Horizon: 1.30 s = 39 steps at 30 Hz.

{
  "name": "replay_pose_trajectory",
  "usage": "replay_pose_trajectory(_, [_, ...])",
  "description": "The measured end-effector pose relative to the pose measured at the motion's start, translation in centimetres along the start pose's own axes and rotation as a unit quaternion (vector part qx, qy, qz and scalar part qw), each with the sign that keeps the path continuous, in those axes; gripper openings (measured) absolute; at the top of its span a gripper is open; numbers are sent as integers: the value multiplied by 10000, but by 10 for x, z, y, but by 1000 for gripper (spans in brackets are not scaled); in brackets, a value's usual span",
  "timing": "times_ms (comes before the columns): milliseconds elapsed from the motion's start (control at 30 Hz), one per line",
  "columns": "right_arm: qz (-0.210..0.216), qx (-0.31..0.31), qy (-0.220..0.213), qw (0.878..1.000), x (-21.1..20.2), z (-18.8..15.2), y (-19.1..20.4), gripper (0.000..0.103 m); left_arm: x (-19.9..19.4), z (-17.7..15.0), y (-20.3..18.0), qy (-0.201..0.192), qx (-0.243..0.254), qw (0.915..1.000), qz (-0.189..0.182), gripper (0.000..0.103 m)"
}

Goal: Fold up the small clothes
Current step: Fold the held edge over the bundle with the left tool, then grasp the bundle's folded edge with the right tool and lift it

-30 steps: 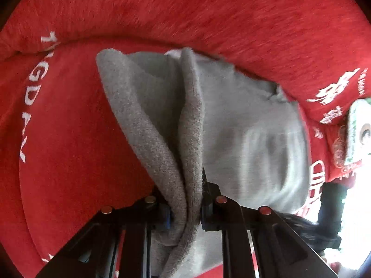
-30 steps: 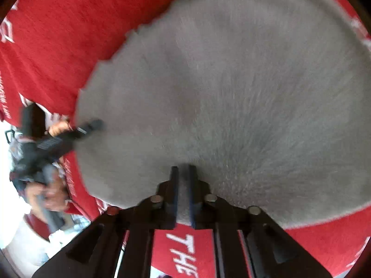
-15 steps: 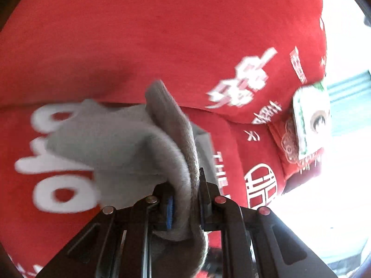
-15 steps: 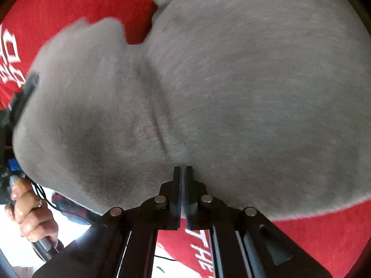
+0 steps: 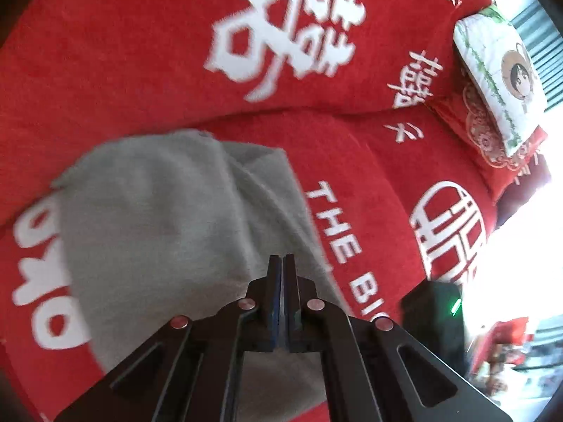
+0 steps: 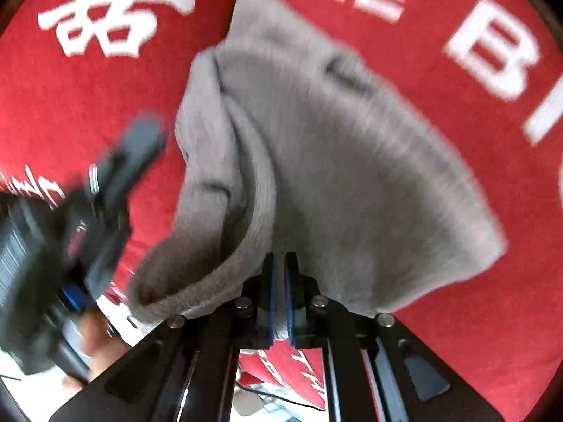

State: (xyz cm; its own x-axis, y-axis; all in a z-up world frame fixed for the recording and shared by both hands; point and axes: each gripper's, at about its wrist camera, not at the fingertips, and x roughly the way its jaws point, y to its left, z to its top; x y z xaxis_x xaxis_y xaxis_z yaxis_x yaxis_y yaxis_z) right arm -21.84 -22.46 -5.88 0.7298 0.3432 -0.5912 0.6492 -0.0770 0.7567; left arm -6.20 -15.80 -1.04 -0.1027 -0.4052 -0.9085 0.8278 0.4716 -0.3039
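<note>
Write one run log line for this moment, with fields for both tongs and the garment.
left tongs: shut, empty | right tongs: shut on grey garment | garment: lifted edge, rest on red cover

A red cover [image 5: 123, 70] with white Chinese characters and the English words "THE BIG" and "BIGDAY" was spread over a soft surface that looked like a sofa or bed; which one could not be told. A grey garment [image 5: 169, 218] lay directly on it in loose folds, partly covering the white lettering. Far off at the upper right, a white cushion [image 5: 499, 74] printed with a cartoon face rested on a red patterned pillow [image 5: 482, 133] on the same cover.
</note>
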Motion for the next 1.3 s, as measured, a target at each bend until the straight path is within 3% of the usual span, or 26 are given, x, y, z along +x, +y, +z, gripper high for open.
replay_pose_trajectory(67, [344, 279, -225, 9988, -15, 10, -5, 11, -19, -6, 18, -94, -146, 9996, 231, 8])
replay_pose_trajectory(100, [497, 370, -297, 9976, -23, 12, -9, 30, -22, -7, 25, -115, -222, 9992, 302, 48])
replay_pose_trajectory(133, [659, 474, -391, 9959, -30, 18, -11, 47, -26, -9, 34, -153, -354, 9983, 443, 75])
replay_pose_trajectory(167, [794, 528, -473, 9943, -34, 22, -11, 75, -35, -14, 45, -297, -498, 9964, 612, 103])
replay_pose_trajectory(200, [1039, 518, -524, 9919, -37, 27, -8, 79, -44, -20, 55, -500, -582, 9941, 767, 103])
replay_pose_trajectory(267, [1136, 395, -401, 9919, -39, 48, 0, 79, -46, -26, 71, -419, -697, 9922, 945, 103])
replay_pose_trajectory(400, [576, -139, 141, 9981, 1, 47, 30, 79, -41, -41, 100, -229, -1009, 9879, 1159, 103])
replay_pose_trajectory(567, [65, -871, 681, 9938, 34, 53, 62, 75, -24, -54, 126, 29, -1320, 9801, 1480, 103])
replay_pose_trajectory(633, [-96, -968, 829, 9918, 38, 60, 57, 59, -15, -56, 130, 119, -1439, 9787, 1460, 103])
replay_pose_trajectory(667, [-212, -1015, 898, 9905, 45, 62, 63, 29, -11, -57, 134, 138, -1510, 9778, 1449, 103])
replay_pose_trajectory(700, [-540, -1161, 977, 9869, 51, 64, 69, 16, -10, -56, 134, 113, -1571, 9768, 1448, 103])
replay_pose_trajectory(767, [-771, -1491, 982, 9809, 44, 61, 72, 15, -16, -56, 134, -32, -1648, 9751, 1482, 103])
replay_pose_trajectory(900, [-576, -2356, 504, 9688, 4, 43, 116, 14, -21, -54, 119, -156, -1490, 9792, 1368, 103])
replay_pose_trajectory(1000, [-860, -2408, 282, 9663, -13, 47, 106, 14, 0, -56, 109, 47, -1349, 9814, 1363, 103])
replay_pose_trajectory(1133, [-1576, -2165, 425, 9625, 9, 70, 63, 16, 30, -63, 104, 311, -1270, 9826, 1320, 103])
replay_pose_trajectory(1200, [-1483, -2185, 377, 9638, 6, 73, 57, 15, 31, -67, 104, 329, -1257, 9829, 1304, 103])
replay_pose_trajectory(1300, [-1668, -2316, 324, 9578, -6, 70, 59, 15, 25, -69, 103, 372, -1152, 9834, 1350, 103])
